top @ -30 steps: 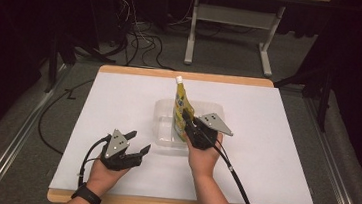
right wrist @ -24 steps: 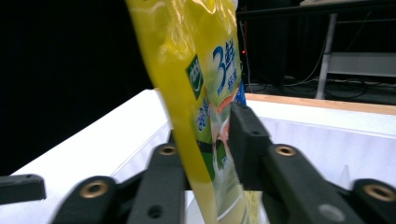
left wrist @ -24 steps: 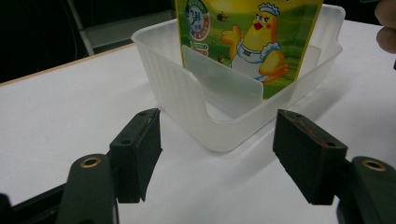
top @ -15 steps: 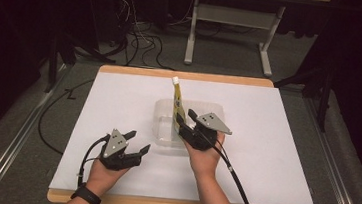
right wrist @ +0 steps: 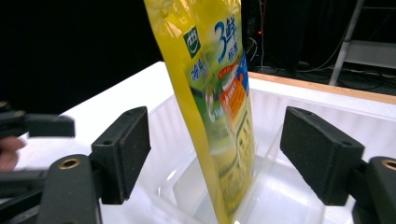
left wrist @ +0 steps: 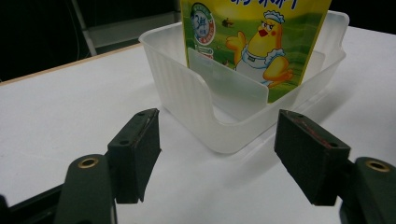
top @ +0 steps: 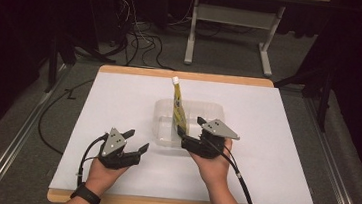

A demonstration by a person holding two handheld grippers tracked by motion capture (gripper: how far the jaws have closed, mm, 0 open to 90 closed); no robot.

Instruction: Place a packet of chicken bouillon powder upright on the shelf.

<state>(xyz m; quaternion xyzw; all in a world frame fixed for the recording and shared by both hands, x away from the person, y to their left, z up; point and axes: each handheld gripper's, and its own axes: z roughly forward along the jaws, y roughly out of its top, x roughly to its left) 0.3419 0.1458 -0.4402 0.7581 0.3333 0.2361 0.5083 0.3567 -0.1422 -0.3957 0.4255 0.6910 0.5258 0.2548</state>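
Standing upright in clear bin (top: 165, 111) at table (top: 119, 101) centre: yellow pouch (top: 179, 113). Your right gripper (top: 189, 133), jaws open either side of pouch, not touching. Your left gripper (top: 135, 143), jaws open, empty, near-left of bin. Cables on floor (top: 139, 43) beyond.

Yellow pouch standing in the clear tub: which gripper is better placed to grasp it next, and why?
Probably the right gripper: the yellow pouch stands between its open jaws, while the left gripper sits outside the tub.
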